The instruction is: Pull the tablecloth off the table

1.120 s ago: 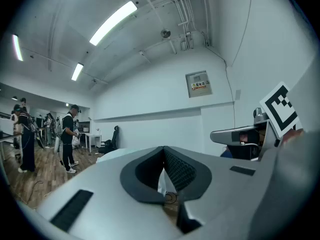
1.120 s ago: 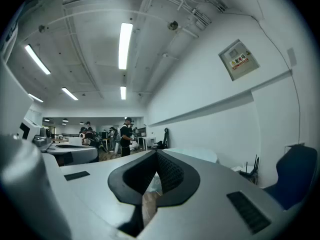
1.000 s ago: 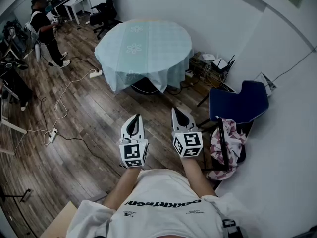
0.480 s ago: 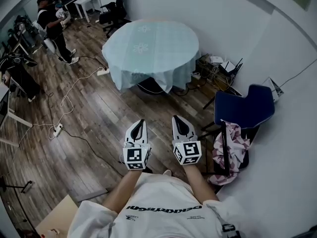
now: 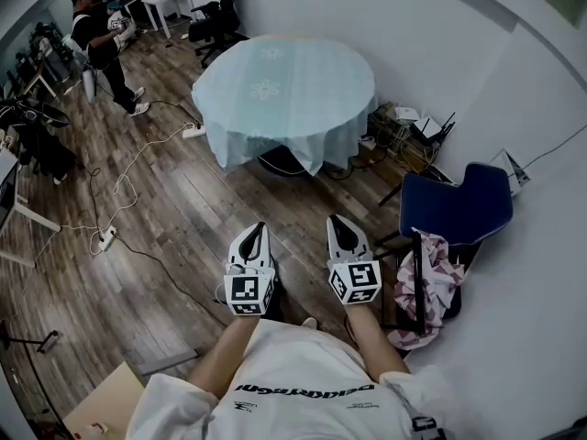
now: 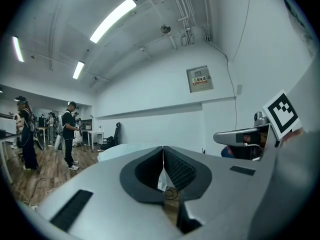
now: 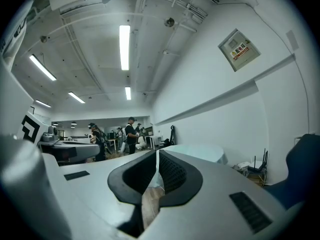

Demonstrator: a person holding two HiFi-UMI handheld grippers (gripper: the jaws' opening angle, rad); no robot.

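A round table under a pale turquoise tablecloth (image 5: pixel 284 90) stands near the white wall, well ahead of me; the cloth hangs over the edge all round. My left gripper (image 5: pixel 254 236) and right gripper (image 5: pixel 337 227) are held side by side above the wooden floor, pointing level toward the table and far short of it. Both are shut with nothing between the jaws. In the left gripper view the tablecloth (image 6: pixel 117 149) shows just over the closed jaws (image 6: pixel 163 151). In the right gripper view the tablecloth (image 7: pixel 200 151) lies beyond the closed jaws (image 7: pixel 158 156).
A blue chair (image 5: pixel 457 207) with a patterned cloth (image 5: pixel 426 282) draped on it stands to my right by the wall. Cables and a power strip (image 5: pixel 103 239) trail over the floor at left. A person (image 5: pixel 103 44) stands at far left. Routers and wires (image 5: pixel 404 126) sit beside the table.
Both grippers have sunk a little in the head view, and the table has shifted slightly right as the view moved. The jaws stay shut.
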